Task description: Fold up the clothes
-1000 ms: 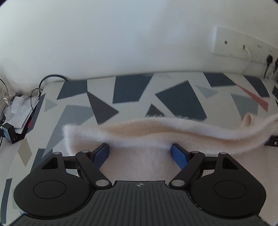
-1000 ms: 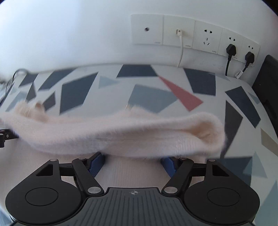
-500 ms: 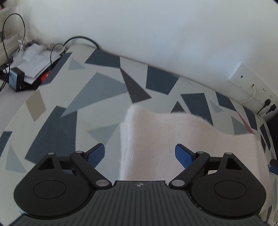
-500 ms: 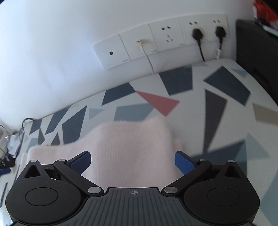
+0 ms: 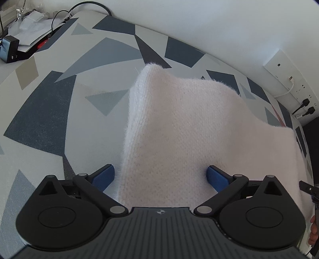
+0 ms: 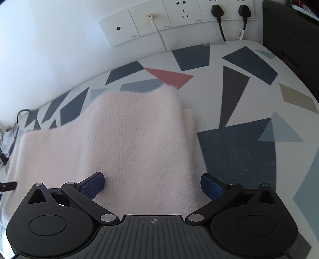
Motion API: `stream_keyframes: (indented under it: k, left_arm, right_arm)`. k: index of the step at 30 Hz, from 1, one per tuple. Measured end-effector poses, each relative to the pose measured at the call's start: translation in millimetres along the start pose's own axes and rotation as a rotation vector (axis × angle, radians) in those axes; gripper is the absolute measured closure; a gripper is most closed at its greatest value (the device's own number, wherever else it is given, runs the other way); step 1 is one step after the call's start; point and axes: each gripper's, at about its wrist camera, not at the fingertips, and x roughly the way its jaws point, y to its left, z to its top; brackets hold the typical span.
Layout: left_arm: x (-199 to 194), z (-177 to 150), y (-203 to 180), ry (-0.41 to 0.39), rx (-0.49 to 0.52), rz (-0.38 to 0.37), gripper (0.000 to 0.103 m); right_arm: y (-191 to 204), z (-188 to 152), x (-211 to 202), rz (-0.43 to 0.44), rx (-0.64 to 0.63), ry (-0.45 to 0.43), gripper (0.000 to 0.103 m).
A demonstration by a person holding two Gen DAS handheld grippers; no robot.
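Observation:
A fuzzy pale pink knitted garment [image 5: 189,123] lies folded on a tabletop with a grey, navy and red triangle pattern [image 5: 49,111]. My left gripper [image 5: 160,176] is open and hovers over the garment's near left part, one blue fingertip [image 5: 103,176] off its left edge. The garment also shows in the right wrist view [image 6: 129,139]. My right gripper [image 6: 152,184] is open over its near right part, with blue fingertips [image 6: 211,185] wide apart. Neither gripper holds the cloth.
A white wall with a socket strip [image 6: 179,18] and plugged black and white cables runs along the far table edge. A dark object [image 6: 289,29] stands at the right. Cables, papers and a small black box [image 5: 10,47] lie at the far left.
One second ago both grippers carried a raised fold of the garment forward. The fold now lies flat on the garment, and both grippers have pulled back and tilted down, open.

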Motion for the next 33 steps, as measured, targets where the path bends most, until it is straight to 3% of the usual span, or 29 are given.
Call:
stream_keyframes:
  k: [8, 15, 21, 33]
  left_arm:
    - [2, 0, -9, 0.051, 0.024, -0.012, 0.001]
    - [7, -5, -24, 0.045, 0.112, 0.052, 0.0]
    - [9, -8, -30, 0.011, 0.103, 0.096, 0.0]
    - [9, -7, -28, 0.006, 0.157, 0.066, 0.0]
  right_arm:
    - [-6, 5, 5, 0.042, 0.052, 0.001, 0.001]
    - [-6, 7, 9, 0.066, 0.05, 0.029, 0.001]
    - [-1, 8, 12, 0.062, 0.035, 0.039, 0.001]
    - [-2, 4, 13, 0.079, 0.001, -0.003, 0.001]
